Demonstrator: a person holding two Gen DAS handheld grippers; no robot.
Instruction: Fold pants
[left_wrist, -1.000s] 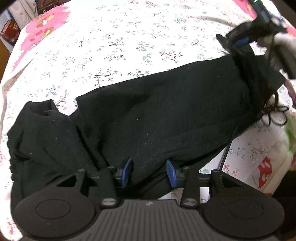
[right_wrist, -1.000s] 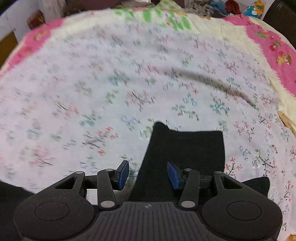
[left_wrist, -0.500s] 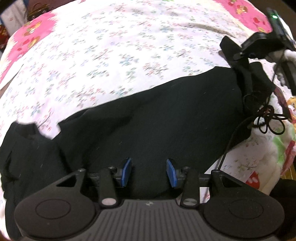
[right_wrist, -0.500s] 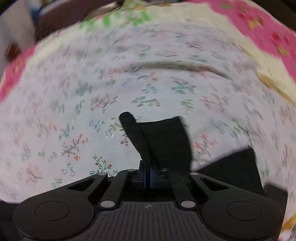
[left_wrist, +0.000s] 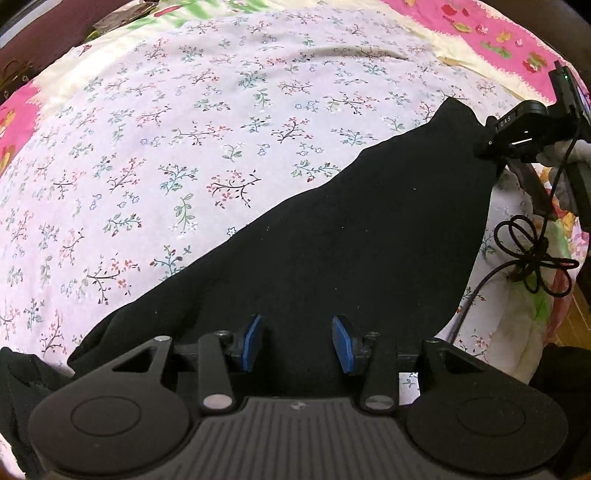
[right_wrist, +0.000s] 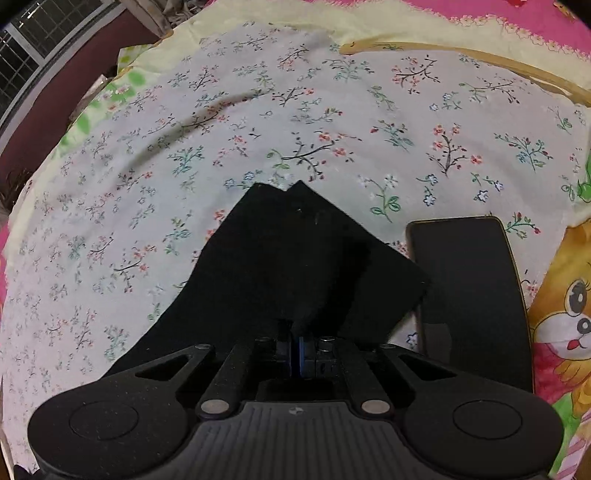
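Left wrist view: black pants (left_wrist: 351, 240) lie spread on a floral sheet (left_wrist: 184, 147), running from lower left up to the far right.
Left gripper (left_wrist: 297, 343): blue pads stand partly apart over the near edge of the pants; whether they press the cloth cannot be told.
Far right: the right gripper (left_wrist: 524, 129) meets the pants' far end; a black cable (left_wrist: 532, 254) loops beneath it.
Right wrist view: right gripper (right_wrist: 295, 354) has its pads closed together, pinching a bunched end of the pants (right_wrist: 295, 266).
Beside the cloth, right: a dark phone (right_wrist: 469, 288) on the sheet (right_wrist: 332, 110).
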